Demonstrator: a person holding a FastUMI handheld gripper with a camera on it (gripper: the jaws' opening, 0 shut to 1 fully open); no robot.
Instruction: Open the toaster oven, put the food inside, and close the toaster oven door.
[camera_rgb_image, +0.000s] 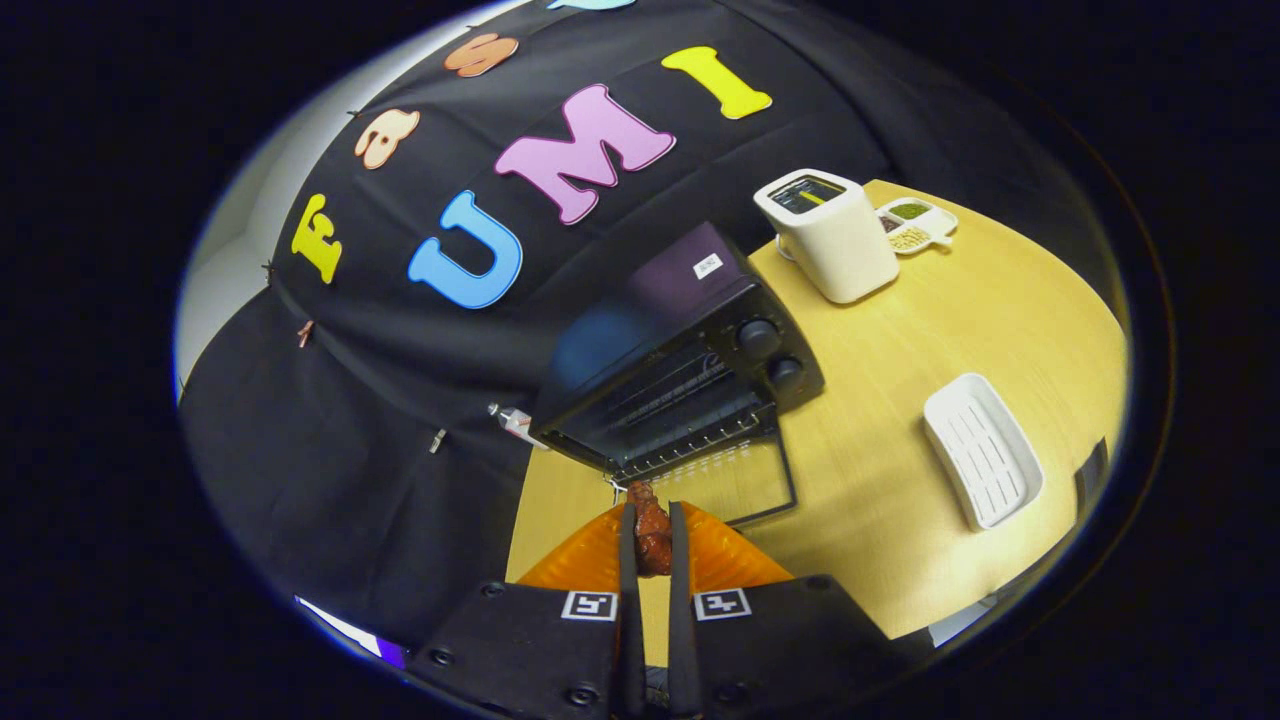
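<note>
So the toaster oven (690, 375) door (735, 480) is already down, step 1 looks done. The gripper (652, 540) is closed tight on the food (652, 530), a reddish-brown meaty chunk pinched between both fingers, hanging just in front of the open door. By my read, 2 steps are left: drop it inside, then shut the door.

Even, fairly bright light falls from overhead; the wooden table (900, 400) beyond the fingers glows warm with a soft sheen. The toaster oven (680, 370) ahead is dark inside, its glass door faintly reflective. Fisheye bending grows outward, and the gripper (652, 535), clamped on the food (652, 530), looks slightly soft
</note>
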